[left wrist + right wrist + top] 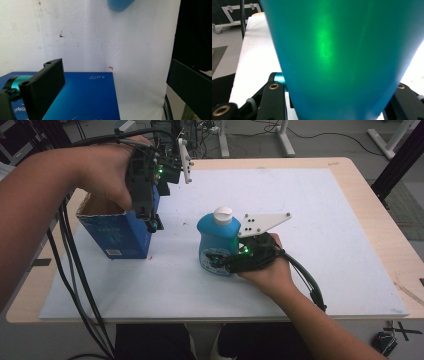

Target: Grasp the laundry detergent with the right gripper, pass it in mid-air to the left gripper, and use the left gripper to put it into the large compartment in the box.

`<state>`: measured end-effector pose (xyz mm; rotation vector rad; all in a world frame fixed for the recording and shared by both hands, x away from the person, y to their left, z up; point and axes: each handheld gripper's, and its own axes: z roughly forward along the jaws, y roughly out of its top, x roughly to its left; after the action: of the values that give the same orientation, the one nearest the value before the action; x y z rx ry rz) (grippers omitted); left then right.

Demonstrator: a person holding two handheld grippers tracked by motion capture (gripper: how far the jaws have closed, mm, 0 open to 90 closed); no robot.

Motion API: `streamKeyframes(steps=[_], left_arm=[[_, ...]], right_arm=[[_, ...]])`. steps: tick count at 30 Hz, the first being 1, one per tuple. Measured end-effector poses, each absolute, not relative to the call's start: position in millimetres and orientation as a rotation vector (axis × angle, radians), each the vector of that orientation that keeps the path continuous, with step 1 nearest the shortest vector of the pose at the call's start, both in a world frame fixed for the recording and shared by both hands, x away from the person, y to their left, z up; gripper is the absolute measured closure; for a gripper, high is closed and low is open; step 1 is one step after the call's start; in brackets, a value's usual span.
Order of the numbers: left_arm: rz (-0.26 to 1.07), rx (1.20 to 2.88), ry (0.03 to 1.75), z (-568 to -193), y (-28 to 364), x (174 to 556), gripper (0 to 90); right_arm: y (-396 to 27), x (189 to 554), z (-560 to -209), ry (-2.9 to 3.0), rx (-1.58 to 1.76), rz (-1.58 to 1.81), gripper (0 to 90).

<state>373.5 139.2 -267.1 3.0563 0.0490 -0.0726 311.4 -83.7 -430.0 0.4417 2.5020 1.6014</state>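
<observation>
A blue bottle (217, 237) with a white cap stands upright mid-table on the white sheet. My right gripper (217, 262) comes in from the right, and its jaws press the bottle's lower body on both sides. In the right gripper view the bottle (342, 45) sits tight between the two jaws of that gripper (337, 82). An open-topped blue box (120, 232) stands at the left. My left gripper (154, 224) points down over its right edge, open and holding nothing. In the left gripper view the gripper (113, 65) has its jaws wide apart above the box (85, 97), with the bottle (120, 5) farther off.
A white sheet (300, 220) covers most of the wooden table (370, 185). Black cables (75, 285) hang off the table's left side. Frames and stands are on the floor beyond the far edge.
</observation>
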Motion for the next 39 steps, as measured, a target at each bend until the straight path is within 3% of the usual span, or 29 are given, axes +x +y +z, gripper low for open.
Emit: streamKeyframes(steps=[11,26,39], left_arm=[[-0.067,3.059,0.036,-264,135,371,1.7],[-0.076,3.028,-0.007,-248,117,364,1.6],[-0.113,3.030,-0.013,-240,94,354,1.7]], right_arm=[[-89,311,-420,2.538,0.396,1.580,45.2],[-85,322,-377,2.601,0.220,1.560,45.5],[-70,329,-376,2.669,0.130,1.596,45.4]])
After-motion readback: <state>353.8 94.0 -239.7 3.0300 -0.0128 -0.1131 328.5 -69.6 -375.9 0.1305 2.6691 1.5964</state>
